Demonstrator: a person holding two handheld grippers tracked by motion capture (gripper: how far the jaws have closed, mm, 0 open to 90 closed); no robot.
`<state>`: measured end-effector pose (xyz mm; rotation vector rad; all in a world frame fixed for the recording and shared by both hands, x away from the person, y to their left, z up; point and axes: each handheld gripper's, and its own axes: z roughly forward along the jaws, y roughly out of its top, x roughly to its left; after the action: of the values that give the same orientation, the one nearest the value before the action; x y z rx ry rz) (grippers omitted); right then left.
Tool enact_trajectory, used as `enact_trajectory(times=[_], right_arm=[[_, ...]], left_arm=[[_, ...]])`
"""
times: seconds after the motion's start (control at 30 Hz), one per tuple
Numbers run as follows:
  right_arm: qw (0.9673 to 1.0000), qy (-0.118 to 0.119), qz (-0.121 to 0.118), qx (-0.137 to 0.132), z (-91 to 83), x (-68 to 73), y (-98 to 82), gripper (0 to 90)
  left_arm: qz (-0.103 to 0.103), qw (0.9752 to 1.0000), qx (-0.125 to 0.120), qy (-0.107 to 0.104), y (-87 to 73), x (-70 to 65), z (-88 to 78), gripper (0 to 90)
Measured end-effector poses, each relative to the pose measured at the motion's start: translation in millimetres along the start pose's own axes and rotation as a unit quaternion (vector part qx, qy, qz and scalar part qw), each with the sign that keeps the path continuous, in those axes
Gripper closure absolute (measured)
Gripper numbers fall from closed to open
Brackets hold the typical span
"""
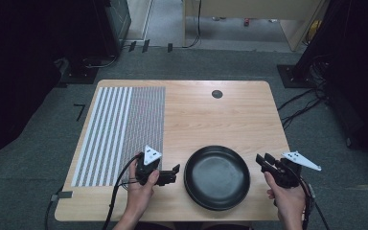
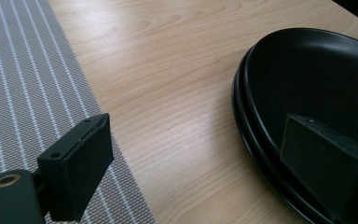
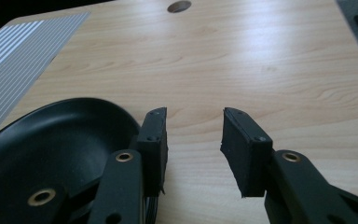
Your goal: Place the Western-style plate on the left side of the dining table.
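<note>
A black shallow plate [image 1: 217,177] rests on the wooden table [image 1: 211,115] near its front edge. In the left gripper view the plate [image 2: 307,70] shows a doubled rim, as if two are stacked. My left gripper [image 1: 172,173] is just left of the plate, pointing at its rim with jaws wide open. In its own view the left gripper [image 2: 200,163] has one pad over the placemat's edge and the other in front of the plate. My right gripper [image 1: 264,160] is at the plate's right edge. In its own view the right gripper [image 3: 193,149] is open over bare wood, with the plate [image 3: 51,149] beside its left jaw.
A grey striped placemat [image 1: 120,134] covers the left part of the table. A round cable hole [image 1: 216,94] sits near the far edge. Bare wood lies between the plate and the far edge. Cables run across the carpet around the table.
</note>
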<state>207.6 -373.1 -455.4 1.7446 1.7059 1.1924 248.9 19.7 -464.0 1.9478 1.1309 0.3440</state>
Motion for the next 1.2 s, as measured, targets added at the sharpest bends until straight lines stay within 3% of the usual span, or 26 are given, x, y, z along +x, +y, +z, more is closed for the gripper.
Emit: enact_trajectory(times=[0.13, 0.3, 0.37, 0.47, 0.6, 0.7, 0.77, 1.07, 1.2], right_arm=[[0.9998, 0.001, 0.016, 0.011, 1.4, -0.3, -6.5, 64.1], [0.9997, 0.006, 0.015, 0.015, 3.0, -3.4, -12.6, 66.4], [0.9996, 0.009, 0.017, 0.020, 3.7, -3.5, -16.3, 66.5], [0.9991, 0.017, 0.027, 0.027, 6.2, -4.2, -21.1, 66.1], [0.9986, 0.024, 0.036, 0.031, 8.5, -3.5, -23.3, 69.9], [0.9981, 0.023, 0.045, 0.036, 9.2, -2.2, -24.2, 73.0], [0.9979, 0.024, 0.045, 0.040, 9.7, -2.1, -25.4, 73.9], [0.9954, 0.044, 0.064, 0.057, 11.5, -3.6, -30.4, 79.5], [0.9946, 0.049, 0.070, 0.059, 11.1, -3.3, -30.7, 81.2]], left_arm=[[0.002, 1.0000, 0.002, -0.002, 0.4, -6.1, 4.4, 9.2], [0.004, 1.0000, 0.003, -0.004, -1.0, -15.0, 9.0, 9.5], [0.004, 0.9997, 0.006, -0.024, -2.1, -18.5, 10.2, 13.4], [0.010, 0.9996, 0.010, -0.026, -5.3, -24.0, 12.8, 13.1], [0.002, 0.9992, 0.024, -0.033, -9.8, -26.2, 18.5, 15.7], [-0.004, 0.9995, 0.021, -0.026, -13.8, -26.0, 19.0, 30.7], [-0.013, 0.9987, 0.018, -0.045, -16.1, -24.3, 18.9, 41.8], [-0.017, 0.9967, 0.027, -0.075, -20.3, -28.3, 21.4, 51.4], [-0.023, 0.9946, 0.030, -0.096, -20.1, -28.0, 19.8, 64.0]])
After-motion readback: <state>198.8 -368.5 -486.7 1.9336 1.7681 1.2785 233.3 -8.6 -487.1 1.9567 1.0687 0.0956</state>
